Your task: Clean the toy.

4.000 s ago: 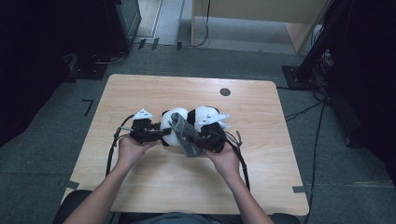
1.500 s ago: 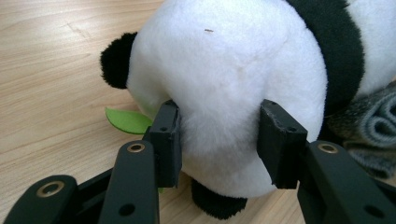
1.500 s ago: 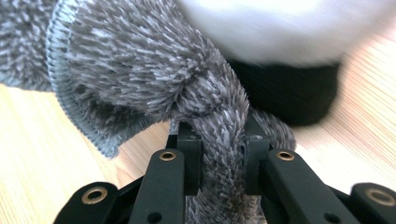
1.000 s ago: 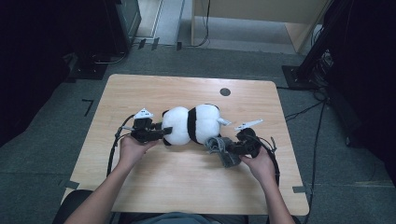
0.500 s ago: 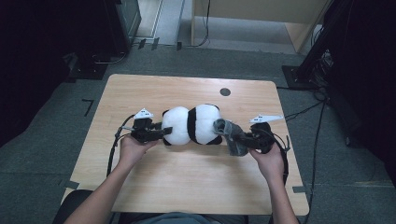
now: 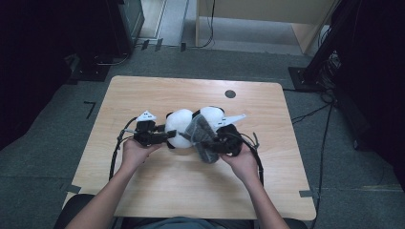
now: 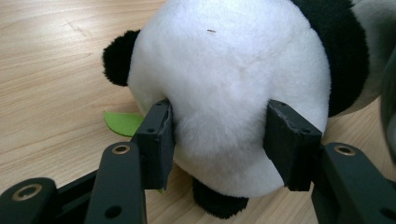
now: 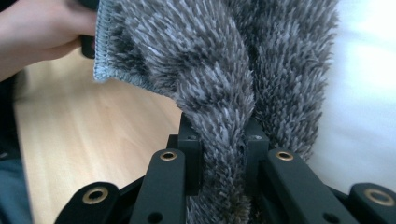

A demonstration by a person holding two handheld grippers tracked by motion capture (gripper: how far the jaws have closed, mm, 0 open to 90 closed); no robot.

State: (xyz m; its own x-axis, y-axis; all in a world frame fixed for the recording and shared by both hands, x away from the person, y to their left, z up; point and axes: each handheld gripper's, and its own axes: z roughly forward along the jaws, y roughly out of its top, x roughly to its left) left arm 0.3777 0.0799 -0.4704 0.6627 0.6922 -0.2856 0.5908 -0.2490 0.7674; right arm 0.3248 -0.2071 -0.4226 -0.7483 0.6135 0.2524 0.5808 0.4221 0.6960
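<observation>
High view: we see the wooden table (image 6: 157, 200) with broad bare board on every side of the work, most of it along the near edge and out toward the left and right edges; a small dark disc (image 6: 230, 94) sits near the far edge, well apart. At the middle lies the plush panda (image 6: 184, 128), with the grey shaggy cloth (image 6: 200, 138) draped against its right side. Our right gripper (image 6: 210, 142) has its jaws pressed together on a fold of that cloth (in the right gripper view the pile bunches between the pads (image 8: 192, 154)). Our left gripper (image 6: 167, 137) stands at the panda's left end; its jaws have just been opening, and in the left gripper view they flank the white body, pads (image 7: 159, 140) touching the fur. A green leaf-shaped scrap (image 7: 122, 123) lies under the panda.
</observation>
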